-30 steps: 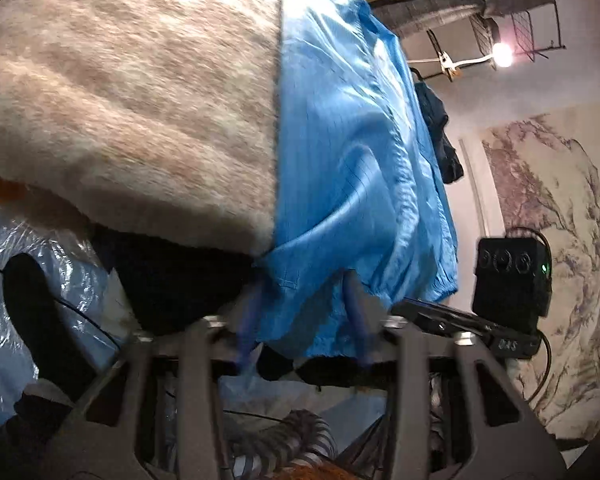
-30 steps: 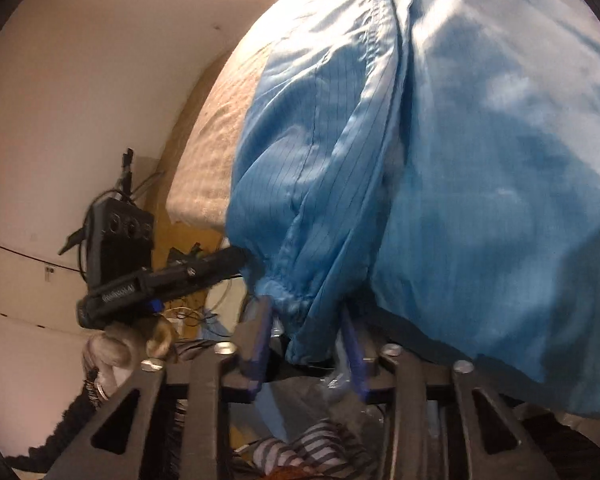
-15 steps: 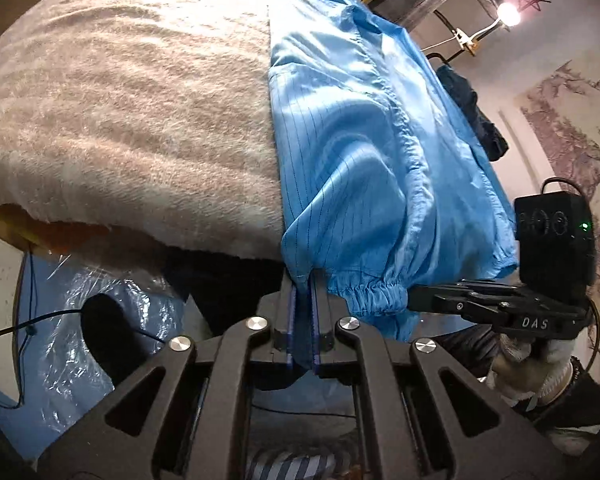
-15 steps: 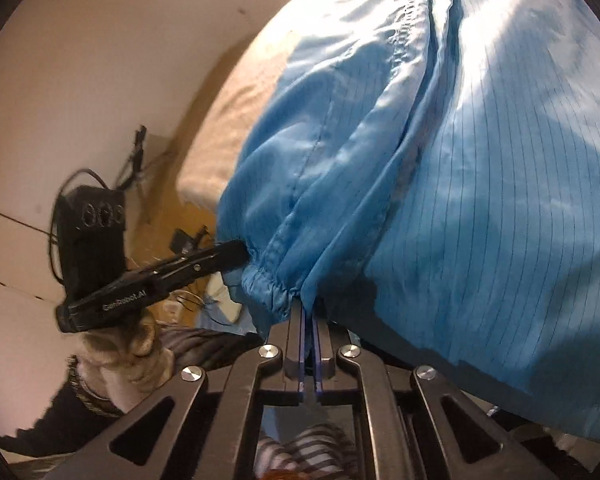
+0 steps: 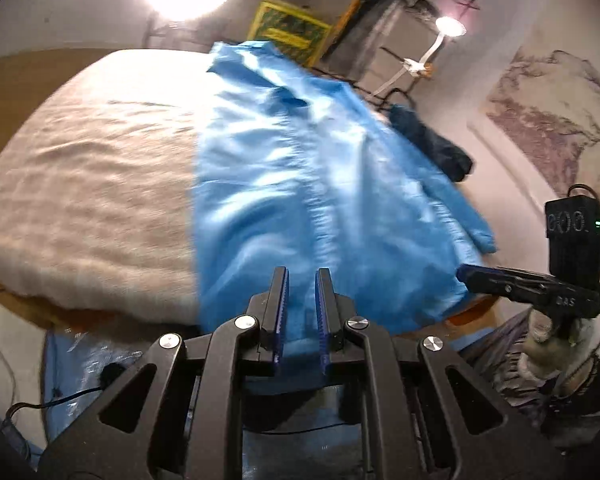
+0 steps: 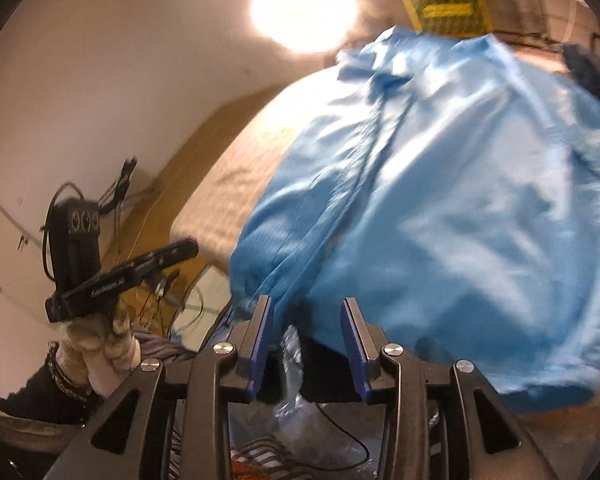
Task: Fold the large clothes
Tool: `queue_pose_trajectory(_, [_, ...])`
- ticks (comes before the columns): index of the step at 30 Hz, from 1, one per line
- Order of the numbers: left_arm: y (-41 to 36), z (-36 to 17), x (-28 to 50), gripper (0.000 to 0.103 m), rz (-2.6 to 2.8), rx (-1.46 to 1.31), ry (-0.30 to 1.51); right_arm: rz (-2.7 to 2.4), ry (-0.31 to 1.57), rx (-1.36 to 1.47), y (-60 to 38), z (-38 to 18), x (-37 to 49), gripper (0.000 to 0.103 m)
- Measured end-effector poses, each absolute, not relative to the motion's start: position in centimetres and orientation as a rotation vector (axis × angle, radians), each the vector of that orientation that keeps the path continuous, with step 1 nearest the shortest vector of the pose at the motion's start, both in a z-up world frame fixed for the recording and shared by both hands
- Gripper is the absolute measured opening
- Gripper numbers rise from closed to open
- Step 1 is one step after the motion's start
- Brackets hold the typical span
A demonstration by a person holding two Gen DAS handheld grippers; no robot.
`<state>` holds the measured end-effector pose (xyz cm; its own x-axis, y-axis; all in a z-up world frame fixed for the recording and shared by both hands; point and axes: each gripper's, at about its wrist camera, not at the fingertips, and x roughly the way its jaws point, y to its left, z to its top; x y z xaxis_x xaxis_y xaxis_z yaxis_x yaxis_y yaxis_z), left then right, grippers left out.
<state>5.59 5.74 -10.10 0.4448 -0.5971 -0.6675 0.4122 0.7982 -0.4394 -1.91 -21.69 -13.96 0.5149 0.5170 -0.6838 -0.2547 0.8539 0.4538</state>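
A large blue garment (image 5: 300, 184) lies spread out on a bed, on top of a beige fuzzy blanket (image 5: 88, 200). It covers the right part of the bed in the left wrist view, and its near hem hangs a little over the front edge. The collar end is at the far side, near a yellow-green box (image 5: 292, 32).

The left gripper (image 5: 302, 276) hangs above the near hem of the garment. Its jaws are opening and stand only a little apart, and no cloth is pinched between the blue pads; the garment is seen behind the gap only.

The right gripper (image 6: 308, 308) is over the near edge of the garment, at its left corner in that view. Its jaws are opening and stand clearly apart. A fold of the blue cloth comes down between the two fingers, but the pads do not press on it.

Each gripper is seen in the other's view, held by a gloved hand (image 6: 100, 340). A bright lamp (image 6: 300, 8) shines behind the bed. The pictures are a little blurred
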Motion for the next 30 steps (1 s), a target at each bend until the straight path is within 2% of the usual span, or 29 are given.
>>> queue_pose_trajectory(4, [1.2, -8.6, 5.4, 0.011, -0.742, -0.185, 0.944, 0.376, 0.864, 0.341, -26.1, -11.6, -3.6, 0.04])
queue_pose_trajectory(6, [-1.2, -8.3, 5.2, 0.02, -0.777, -0.161, 0.957, 0.349, 0.843, 0.352, -28.4, -10.1, -4.3, 0.042])
queue_pose_trajectory(7, [-2.2, -8.2, 5.2, 0.029, -0.791, -0.156, 0.962, 0.331, 0.831, 0.353, -29.3, -9.6, -4.7, 0.046])
queue_pose_trajectory(8, [-3.1, -8.1, 5.2, 0.031, -0.808, -0.153, 0.966, 0.305, 0.815, 0.354, -30.6, -9.2, -5.1, 0.049])
queue_pose_trajectory(17, [-15.0, -9.0, 5.6, 0.031, -0.977, -0.052, 1.003, 0.075, 0.762, 0.476, -41.6, -9.4, -7.3, 0.051])
queue_pose_trajectory(27, [-28.2, -15.2, 4.8, 0.031, -1.118, -0.017, 1.181, -0.288, 0.791, 0.578, -54.3, -12.6, -8.3, 0.055])
queue_pose_trajectory(30, [-29.7, -16.3, 4.1, 0.031, -1.123, 0.021, 1.178, -0.381, 0.804, 0.626, -57.9, -14.1, -8.3, 0.061])
